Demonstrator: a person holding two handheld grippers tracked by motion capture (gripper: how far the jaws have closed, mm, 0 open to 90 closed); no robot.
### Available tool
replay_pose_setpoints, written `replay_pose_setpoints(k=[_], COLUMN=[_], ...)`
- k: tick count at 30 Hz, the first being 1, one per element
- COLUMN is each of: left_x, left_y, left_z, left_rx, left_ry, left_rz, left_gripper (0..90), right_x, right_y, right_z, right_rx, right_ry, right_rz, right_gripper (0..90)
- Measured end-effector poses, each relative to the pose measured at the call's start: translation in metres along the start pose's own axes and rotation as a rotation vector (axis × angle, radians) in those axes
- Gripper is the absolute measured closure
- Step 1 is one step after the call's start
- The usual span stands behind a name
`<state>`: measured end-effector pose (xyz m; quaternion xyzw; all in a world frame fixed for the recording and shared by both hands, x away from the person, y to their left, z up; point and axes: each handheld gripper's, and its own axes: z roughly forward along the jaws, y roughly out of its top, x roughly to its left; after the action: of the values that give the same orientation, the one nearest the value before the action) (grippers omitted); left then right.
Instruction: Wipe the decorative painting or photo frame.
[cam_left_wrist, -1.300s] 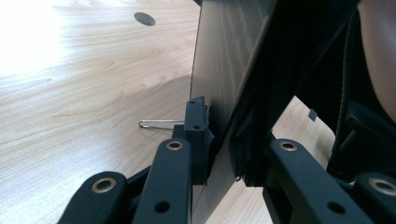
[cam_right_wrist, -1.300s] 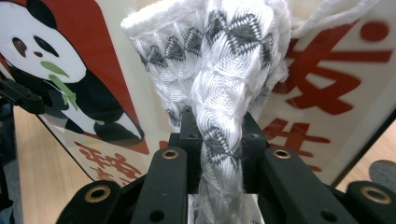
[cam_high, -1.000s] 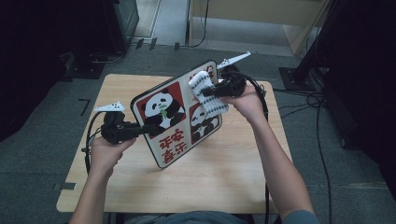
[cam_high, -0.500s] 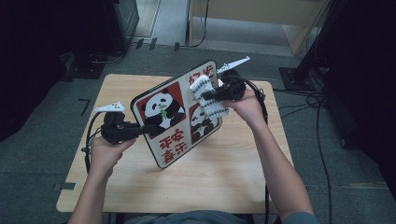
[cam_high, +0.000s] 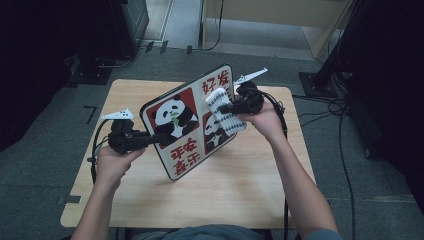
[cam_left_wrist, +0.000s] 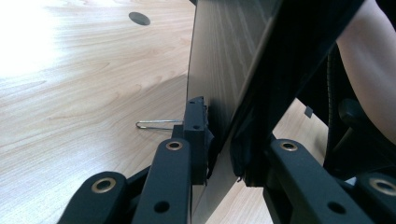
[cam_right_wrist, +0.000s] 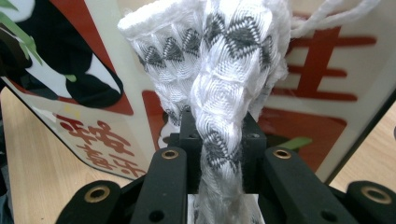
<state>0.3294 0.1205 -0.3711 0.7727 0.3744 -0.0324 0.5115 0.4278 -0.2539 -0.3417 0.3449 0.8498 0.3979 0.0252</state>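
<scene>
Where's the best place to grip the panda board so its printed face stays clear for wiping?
Probably the thin left edge, approached from the left side. The panda board stands tilted on its lower edge on the table, so that rim is exposed and fits between the jaws. The left hand-held gripper clamps it there, front and back, leaving the face open to the cloth in the right hand-held gripper.

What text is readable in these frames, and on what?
"好" and "发": red characters at the top edge of the panda picture board, high view.
"平安喜乐": my best reading of the red characters at the board's lower edge; small and tilted, so not certain.
Large red strokes behind the white knitted cloth in the right gripper view: cropped, unreadable.
No brand names or numbers.
</scene>
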Motion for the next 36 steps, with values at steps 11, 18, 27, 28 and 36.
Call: replay_pose_setpoints(k=[11, 18, 27, 28, 36], left_x=[0.001, 0.002, 0.005, 0.005, 0.004], left_y=[0.000, 0.000, 0.001, 0.001, -0.001], left_z=[0.000, 0.000, 0.000, 0.000, 0.000], left_rx=[0.000, -0.002, -0.001, -0.006, -0.007], left_ry=[-0.007, -0.010, -0.022, -0.023, -0.019], left_rz=[0.001, 0.007, 0.006, 0.002, 0.003], left_gripper=[77.0, 77.0, 77.0, 77.0, 76.9], right_x=[-0.001, -0.001, -0.001, -0.001, -0.002], right_y=[-0.014, -0.020, -0.029, -0.030, -0.038], right_z=[0.007, 0.013, 0.019, 0.019, 0.027], right_rx=[0.030, 0.042, 0.060, 0.060, 0.082], right_ry=[-0.005, -0.004, -0.014, -0.018, -0.022], right_rz=[0.017, 0.020, 0.028, 0.025, 0.033], right_gripper=[78.1, 78.1, 78.1, 78.0, 78.0])
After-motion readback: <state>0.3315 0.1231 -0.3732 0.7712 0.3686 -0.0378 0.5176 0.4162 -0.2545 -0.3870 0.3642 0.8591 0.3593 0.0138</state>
